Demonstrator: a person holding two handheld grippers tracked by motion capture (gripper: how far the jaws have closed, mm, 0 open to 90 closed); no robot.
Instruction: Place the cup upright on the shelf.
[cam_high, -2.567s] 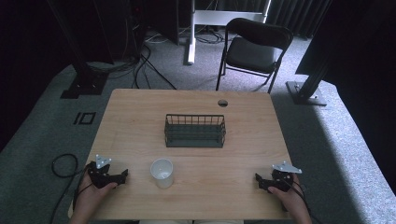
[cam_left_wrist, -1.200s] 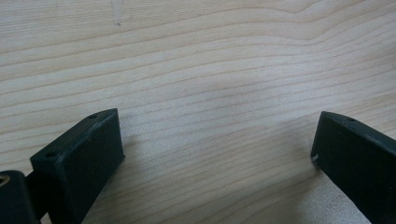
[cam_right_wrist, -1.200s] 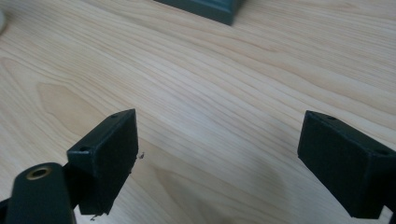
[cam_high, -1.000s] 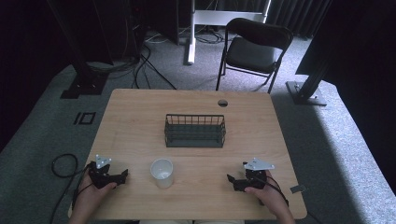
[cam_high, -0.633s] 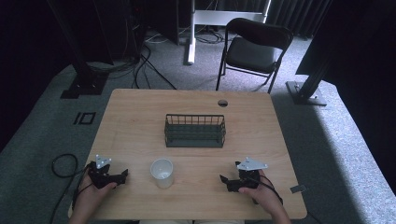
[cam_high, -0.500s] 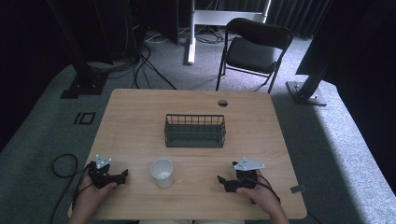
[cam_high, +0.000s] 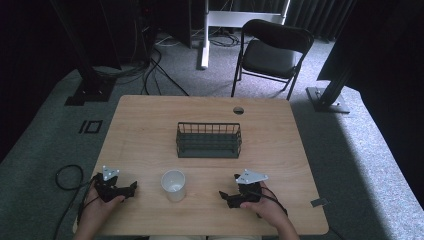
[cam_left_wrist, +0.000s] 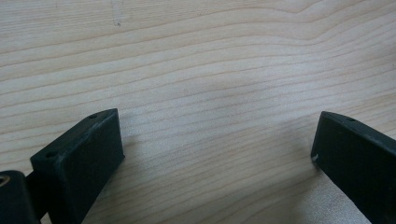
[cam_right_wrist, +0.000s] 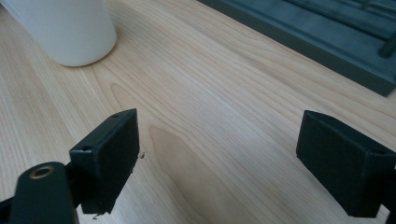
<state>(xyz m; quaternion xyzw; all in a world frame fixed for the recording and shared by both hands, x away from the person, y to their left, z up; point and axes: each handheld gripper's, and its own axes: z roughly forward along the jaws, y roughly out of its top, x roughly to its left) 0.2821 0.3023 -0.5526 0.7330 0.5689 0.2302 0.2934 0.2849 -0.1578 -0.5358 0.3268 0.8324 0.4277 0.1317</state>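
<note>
Lacking any readable label, white cup (cam_high: 173, 184) stands between both grippers' empty, spread jaws.

one white cup (cam_high: 173, 184), one dark wire basket (cam_high: 208, 140) and two hand-held grippers, left gripper (cam_high: 131, 187) and right gripper (cam_high: 223, 196), on one wooden table (cam_high: 150, 125); one folding chair (cam_high: 270, 52) behind.

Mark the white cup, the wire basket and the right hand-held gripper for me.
white cup (cam_high: 173, 184), high view, on its rim.
wire basket (cam_high: 208, 148), high view, front wall.
right hand-held gripper (cam_high: 223, 196), high view, between its fingertips.
</note>
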